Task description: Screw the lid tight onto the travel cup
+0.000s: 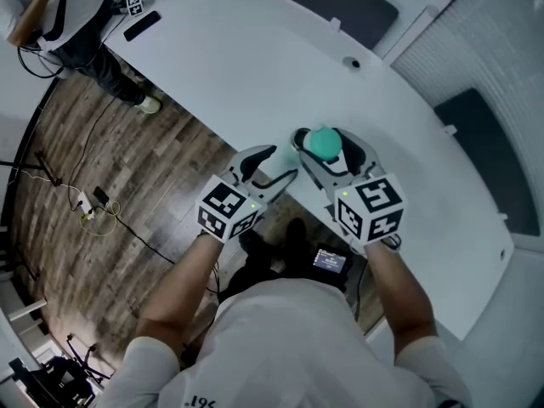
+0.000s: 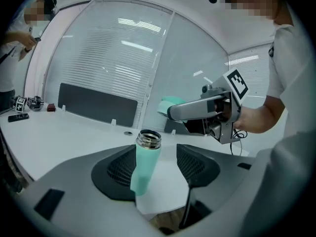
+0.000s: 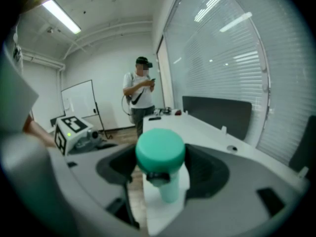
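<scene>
The mint travel cup (image 2: 144, 167) stands upright on the white table (image 2: 64, 132) with its steel threaded mouth bare. It sits between the jaws of my left gripper (image 2: 157, 168), close against the left pad (image 2: 117, 169), and a clear gap separates it from the right pad, so these jaws are open. My right gripper (image 1: 328, 150) is shut on the teal lid (image 1: 323, 143), held up in the air beside and above the cup. In the right gripper view the lid (image 3: 160, 149) fills the space between the jaws, with the cup's pale body (image 3: 170, 194) showing below it.
The cup is close to the table's near edge, with wooden floor and cables (image 1: 93, 211) below. A cable hole (image 1: 352, 62) lies further back. A black handset (image 1: 140, 25) and a marker cube (image 1: 134, 5) sit at the far left end, where a person (image 3: 139, 95) stands.
</scene>
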The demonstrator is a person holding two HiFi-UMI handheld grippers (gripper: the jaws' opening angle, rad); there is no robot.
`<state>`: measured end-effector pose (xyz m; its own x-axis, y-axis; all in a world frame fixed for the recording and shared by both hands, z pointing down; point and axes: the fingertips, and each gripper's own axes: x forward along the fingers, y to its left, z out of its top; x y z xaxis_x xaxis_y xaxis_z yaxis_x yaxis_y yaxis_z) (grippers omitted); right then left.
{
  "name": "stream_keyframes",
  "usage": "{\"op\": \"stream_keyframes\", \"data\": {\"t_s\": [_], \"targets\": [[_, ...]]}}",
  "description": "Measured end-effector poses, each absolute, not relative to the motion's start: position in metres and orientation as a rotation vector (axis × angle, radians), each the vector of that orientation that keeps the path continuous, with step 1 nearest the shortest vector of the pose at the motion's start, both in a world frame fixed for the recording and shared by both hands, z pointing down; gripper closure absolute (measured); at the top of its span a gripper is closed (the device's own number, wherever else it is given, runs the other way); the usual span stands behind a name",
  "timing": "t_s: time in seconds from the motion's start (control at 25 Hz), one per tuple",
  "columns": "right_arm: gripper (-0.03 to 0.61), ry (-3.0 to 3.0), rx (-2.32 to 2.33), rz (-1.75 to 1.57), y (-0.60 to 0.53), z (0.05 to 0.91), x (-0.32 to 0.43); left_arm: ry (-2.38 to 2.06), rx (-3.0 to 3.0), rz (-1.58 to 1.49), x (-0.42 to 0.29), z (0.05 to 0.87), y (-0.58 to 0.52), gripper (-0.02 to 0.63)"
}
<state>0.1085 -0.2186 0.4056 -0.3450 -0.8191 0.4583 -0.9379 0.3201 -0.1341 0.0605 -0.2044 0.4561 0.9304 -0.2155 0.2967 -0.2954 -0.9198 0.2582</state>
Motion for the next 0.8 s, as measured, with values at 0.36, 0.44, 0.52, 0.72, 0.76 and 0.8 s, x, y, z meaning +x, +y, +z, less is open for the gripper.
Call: {"op": "stream_keyframes", "data": {"t_s": [0.36, 0.44, 0.52, 0.72, 0.76, 0.8], "targets": [[0.264, -2.232, 1.447, 0.503, -0.237, 0.439, 0.102, -0.289, 2.816, 0.535, 0.085, 0.498, -0.212, 0.307], [0.264, -2.219, 1.43, 0.491, -0.239, 0.443, 0.102, -0.284, 2.817, 0.54, 0.088, 0.5, -0.215, 0.304], [0.264, -2.213, 1.415, 0.485, -0.241, 0.445, 0.101, -0.276, 2.821, 0.55, 0.09, 0.502, -0.217, 0.304], [0.264, -2.207, 1.372, 0.466, -0.247, 0.452, 0.099, -0.244, 2.845, 0.592, 0.095, 0.508, -0.222, 0.304], [0.264, -2.207, 1.366, 0.46, -0.248, 0.452, 0.098, -0.236, 2.852, 0.6, 0.097, 0.51, -0.222, 0.304], [0.264, -2.206, 1.359, 0.454, -0.249, 0.453, 0.098, -0.228, 2.858, 0.606, 0.098, 0.513, -0.223, 0.304]]}}
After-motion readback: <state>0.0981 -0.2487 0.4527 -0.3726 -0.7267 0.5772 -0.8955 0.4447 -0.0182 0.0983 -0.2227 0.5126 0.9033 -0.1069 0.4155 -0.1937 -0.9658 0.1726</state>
